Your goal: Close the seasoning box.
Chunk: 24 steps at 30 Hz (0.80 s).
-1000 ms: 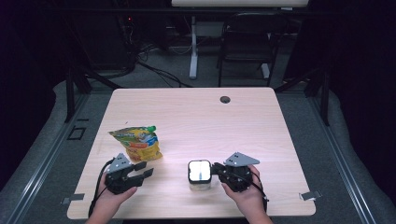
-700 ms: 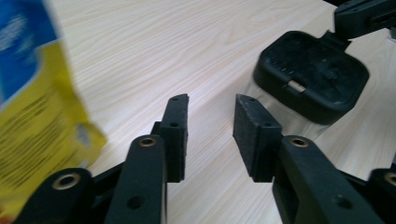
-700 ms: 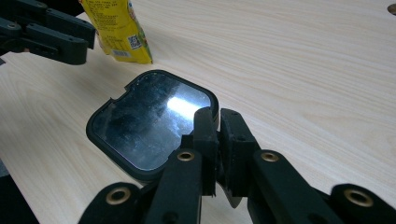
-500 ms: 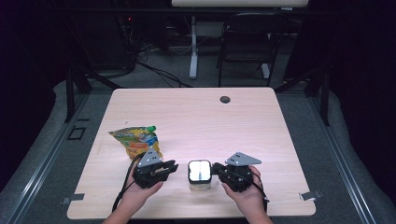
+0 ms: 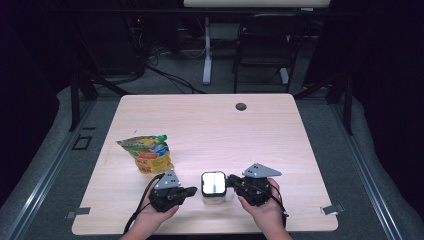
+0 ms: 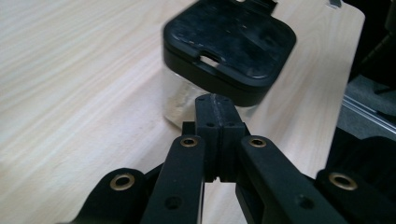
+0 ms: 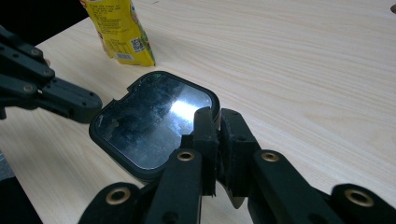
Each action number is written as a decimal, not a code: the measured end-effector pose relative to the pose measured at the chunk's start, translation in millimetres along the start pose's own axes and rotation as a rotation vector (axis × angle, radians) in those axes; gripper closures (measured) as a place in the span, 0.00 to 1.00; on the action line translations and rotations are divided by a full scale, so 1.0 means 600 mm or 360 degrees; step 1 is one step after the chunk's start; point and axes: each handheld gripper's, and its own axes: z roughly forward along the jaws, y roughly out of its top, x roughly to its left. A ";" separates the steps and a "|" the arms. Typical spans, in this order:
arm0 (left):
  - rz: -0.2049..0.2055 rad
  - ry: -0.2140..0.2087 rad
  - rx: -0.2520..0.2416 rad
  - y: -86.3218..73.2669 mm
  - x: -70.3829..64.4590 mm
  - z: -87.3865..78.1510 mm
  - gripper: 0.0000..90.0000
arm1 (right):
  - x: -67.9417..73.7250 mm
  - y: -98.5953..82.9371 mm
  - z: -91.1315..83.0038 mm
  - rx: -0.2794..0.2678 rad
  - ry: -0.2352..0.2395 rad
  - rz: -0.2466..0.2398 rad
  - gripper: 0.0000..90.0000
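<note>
Bracing the clear square container with its black lid [image 5: 213, 185] near the table's [image 5: 280, 130] front edge, our right gripper [image 7: 218, 122] pinches the lid's rim while our left gripper [image 6: 215, 109], jaws pressed together and empty, nears its other side.

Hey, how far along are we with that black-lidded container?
Done: right claw is shut on the rim of the lid, steadying the clear container. In hand: left claw, shut with nothing in it, is at the container's other side. Left: the lid is on; yellow pouch lies untouched.

I see a yellow snack pouch [image 5: 147, 154] with a green cap lying near my table's [image 5: 260, 135] left edge, a dark round grommet [image 5: 241, 106] at its far edge, and a black chair [image 5: 264, 42] beyond.
</note>
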 end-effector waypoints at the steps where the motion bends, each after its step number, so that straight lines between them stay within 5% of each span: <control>1: 0.0009 -0.0001 0.0014 0.000 -0.002 0.002 1.00 | 0.000 0.000 0.000 -0.0002 0.0005 0.0004 0.95; 24: 0.0016 -0.0028 -0.0027 0.008 -0.008 0.000 1.00 | -0.001 -0.002 0.000 -0.0011 0.0003 0.0012 0.94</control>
